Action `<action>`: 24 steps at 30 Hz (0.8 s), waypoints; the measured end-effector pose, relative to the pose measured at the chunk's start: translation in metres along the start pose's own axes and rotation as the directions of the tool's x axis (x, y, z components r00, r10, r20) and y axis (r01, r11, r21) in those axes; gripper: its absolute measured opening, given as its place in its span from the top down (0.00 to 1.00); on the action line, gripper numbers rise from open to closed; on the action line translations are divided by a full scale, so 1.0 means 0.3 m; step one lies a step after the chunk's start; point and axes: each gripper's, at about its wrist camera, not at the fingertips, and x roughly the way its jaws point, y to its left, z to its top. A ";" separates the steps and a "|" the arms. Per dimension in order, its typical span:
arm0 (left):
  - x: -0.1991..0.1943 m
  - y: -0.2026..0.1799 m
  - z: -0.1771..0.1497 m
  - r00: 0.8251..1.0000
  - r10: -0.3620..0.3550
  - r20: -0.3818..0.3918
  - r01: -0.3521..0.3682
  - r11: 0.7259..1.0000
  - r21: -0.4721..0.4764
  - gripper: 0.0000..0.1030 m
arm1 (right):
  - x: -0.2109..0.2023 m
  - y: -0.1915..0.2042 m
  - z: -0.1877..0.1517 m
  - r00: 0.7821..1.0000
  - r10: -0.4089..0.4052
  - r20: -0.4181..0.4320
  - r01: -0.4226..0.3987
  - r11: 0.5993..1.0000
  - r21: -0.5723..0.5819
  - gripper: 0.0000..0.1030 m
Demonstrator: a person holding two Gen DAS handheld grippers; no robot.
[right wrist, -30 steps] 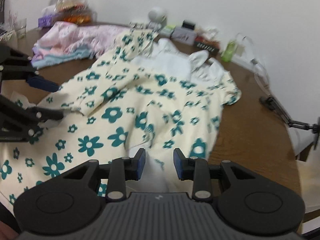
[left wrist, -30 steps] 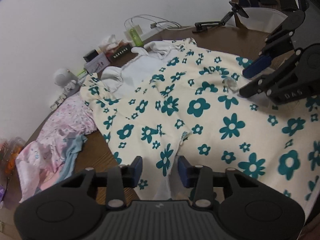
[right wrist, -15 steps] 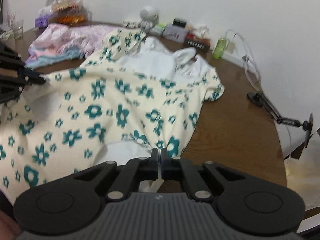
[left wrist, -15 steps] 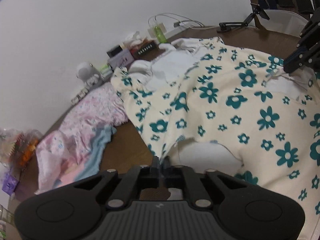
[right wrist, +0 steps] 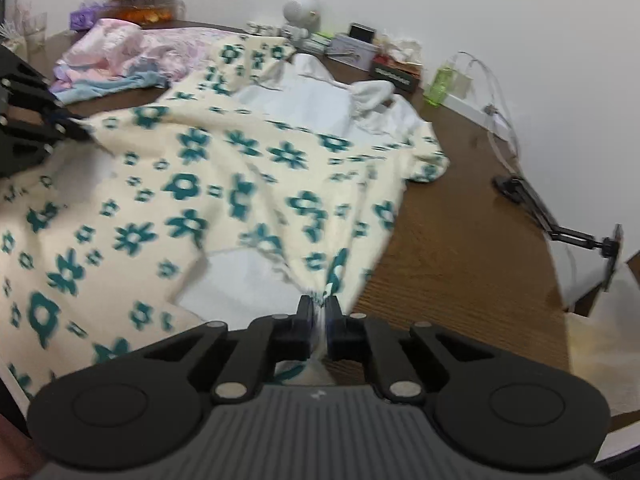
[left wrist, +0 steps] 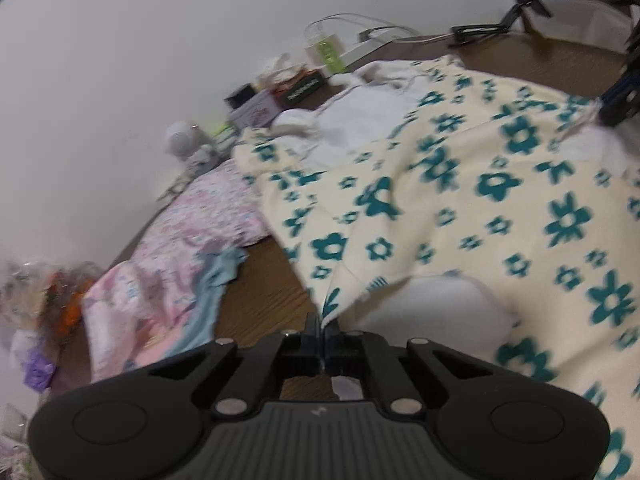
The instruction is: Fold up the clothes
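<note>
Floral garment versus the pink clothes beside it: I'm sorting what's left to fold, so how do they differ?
The floral garment is cream with teal flowers; the pink clothes are pale pink with some light blue. The floral garment is spread wide and pinched at its edge by the left gripper and right gripper; the pink clothes lie bunched and untouched. Both rest on the wooden table.
</note>
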 end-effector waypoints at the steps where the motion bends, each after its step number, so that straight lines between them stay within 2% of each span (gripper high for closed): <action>1: -0.004 0.002 -0.004 1.000 -0.014 -0.001 0.014 1.000 -0.006 0.94 | -0.003 -0.015 0.000 1.000 0.014 -0.002 -0.014 1.000 0.013 0.94; 4: -0.031 -0.008 -0.002 1.000 -0.016 0.022 0.016 1.000 -0.007 0.83 | -0.035 -0.060 0.021 0.995 0.101 0.023 -0.102 0.992 0.074 0.87; 6: -0.047 -0.017 0.008 0.999 -0.006 0.047 0.005 1.000 0.009 0.71 | -0.076 -0.083 0.070 0.984 0.158 0.079 -0.166 0.981 0.102 0.73; 8: -0.058 -0.027 0.018 0.997 0.001 0.071 -0.003 1.000 0.027 0.70 | -0.106 -0.096 0.147 0.967 0.219 0.132 -0.234 0.966 0.108 0.66; 12: -0.054 -0.049 0.028 0.996 -0.018 0.091 0.012 0.998 0.068 0.69 | -0.057 -0.046 0.383 0.930 0.341 0.138 -0.352 0.934 0.059 0.66; 15: -0.050 -0.050 0.026 0.994 -0.032 0.106 0.023 0.996 0.089 0.69 | 0.078 0.032 0.561 0.916 0.398 0.053 -0.400 0.916 0.034 0.66; 19: -0.041 -0.036 0.025 0.991 -0.050 0.127 0.037 0.994 0.103 0.80 | 0.295 0.142 0.738 0.898 0.436 -0.060 -0.431 0.899 0.078 0.62; 21: -0.039 -0.034 0.021 0.989 -0.067 0.135 0.051 0.992 0.113 0.98 | 0.401 0.190 0.790 0.894 0.436 -0.100 -0.426 0.898 0.108 0.60; 22: -0.038 -0.033 0.019 0.988 -0.075 0.137 0.059 0.991 0.120 0.98 | 0.443 0.209 0.799 0.895 0.431 -0.115 -0.418 0.901 0.118 0.60; 23: -0.040 -0.035 0.015 0.986 -0.083 0.145 0.064 0.989 0.133 0.99 | 0.483 0.227 0.804 0.896 0.424 -0.129 -0.409 0.904 0.127 0.62; 24: -0.044 -0.040 0.010 0.985 -0.083 0.153 0.060 0.987 0.149 0.99 | 0.511 0.237 0.804 0.894 0.425 -0.139 -0.408 0.903 0.135 0.77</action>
